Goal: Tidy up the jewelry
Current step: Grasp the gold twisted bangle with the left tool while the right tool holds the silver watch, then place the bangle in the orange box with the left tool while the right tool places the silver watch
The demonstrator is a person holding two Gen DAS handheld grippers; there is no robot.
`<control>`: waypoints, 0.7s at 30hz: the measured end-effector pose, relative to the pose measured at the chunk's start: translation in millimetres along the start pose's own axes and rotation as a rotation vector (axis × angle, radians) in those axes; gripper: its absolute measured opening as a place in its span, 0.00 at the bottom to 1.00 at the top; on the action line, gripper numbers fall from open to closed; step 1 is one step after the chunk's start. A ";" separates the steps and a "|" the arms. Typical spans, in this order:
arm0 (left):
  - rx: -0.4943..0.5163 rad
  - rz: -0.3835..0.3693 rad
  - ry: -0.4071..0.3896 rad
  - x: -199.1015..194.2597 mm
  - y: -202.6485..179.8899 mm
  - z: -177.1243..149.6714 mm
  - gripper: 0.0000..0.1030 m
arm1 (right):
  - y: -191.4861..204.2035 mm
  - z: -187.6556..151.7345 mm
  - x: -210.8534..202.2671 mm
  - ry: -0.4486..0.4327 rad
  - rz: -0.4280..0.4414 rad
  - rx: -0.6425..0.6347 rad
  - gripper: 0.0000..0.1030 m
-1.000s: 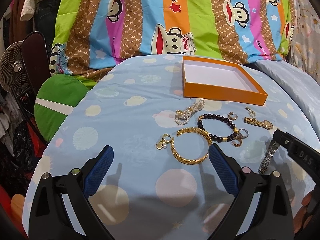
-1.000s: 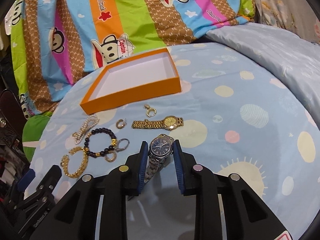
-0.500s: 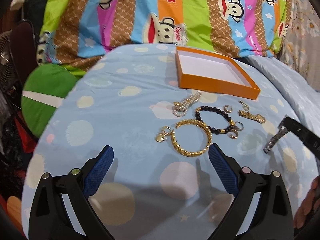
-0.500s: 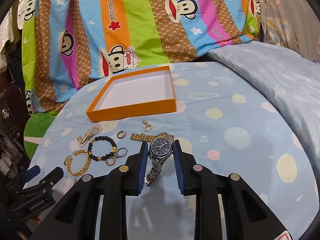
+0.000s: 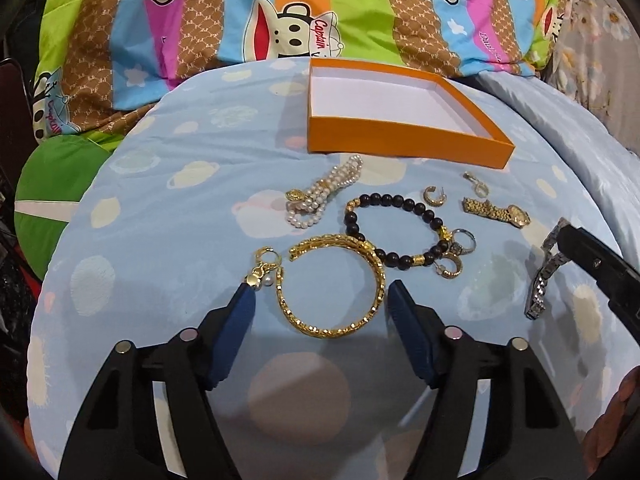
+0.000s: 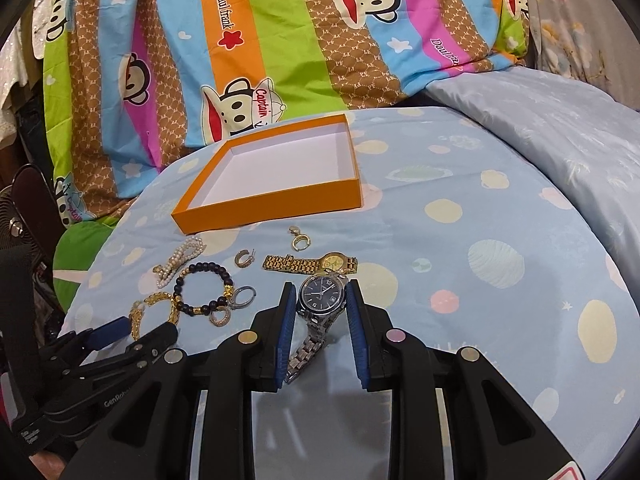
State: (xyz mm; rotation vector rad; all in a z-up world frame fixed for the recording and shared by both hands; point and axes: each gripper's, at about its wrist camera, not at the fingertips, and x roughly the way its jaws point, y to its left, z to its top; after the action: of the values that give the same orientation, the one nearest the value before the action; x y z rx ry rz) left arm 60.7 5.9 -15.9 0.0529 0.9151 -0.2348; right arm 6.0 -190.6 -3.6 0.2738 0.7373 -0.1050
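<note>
My right tongs (image 6: 322,312) grip the silver steel watch with the dark blue dial (image 6: 322,295) by its case, blue pads on either side, its link band trailing down between the fingers toward the pale blue spotted bedsheet (image 6: 460,248). My left tongs (image 5: 320,312) stand wide apart, holding nothing — the gold chain bangle (image 5: 334,284) lies on the sheet between their tips, and a small gold earring with a pearl drop (image 5: 265,270) sits just at the left tip. Ahead of the bangle lie a black bead bracelet with gold spacers (image 5: 394,230), a bundled white pearl strand (image 5: 324,196) and a gold-link watch (image 5: 496,210). Beyond all of these, farther from both tongs, sits the shallow orange cardboard box with a white inside (image 6: 276,200).
</note>
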 end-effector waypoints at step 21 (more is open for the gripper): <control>0.022 -0.121 -0.197 -77.2 13.3 49.2 0.52 | 11.3 59.4 -16.2 -0.023 0.122 -0.077 0.24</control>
State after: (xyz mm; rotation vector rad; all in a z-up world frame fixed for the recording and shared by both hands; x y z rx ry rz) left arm 56.7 25.6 74.5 -0.0049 0.7201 -0.3562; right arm 34.7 -196.6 51.6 0.2431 0.6982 0.0354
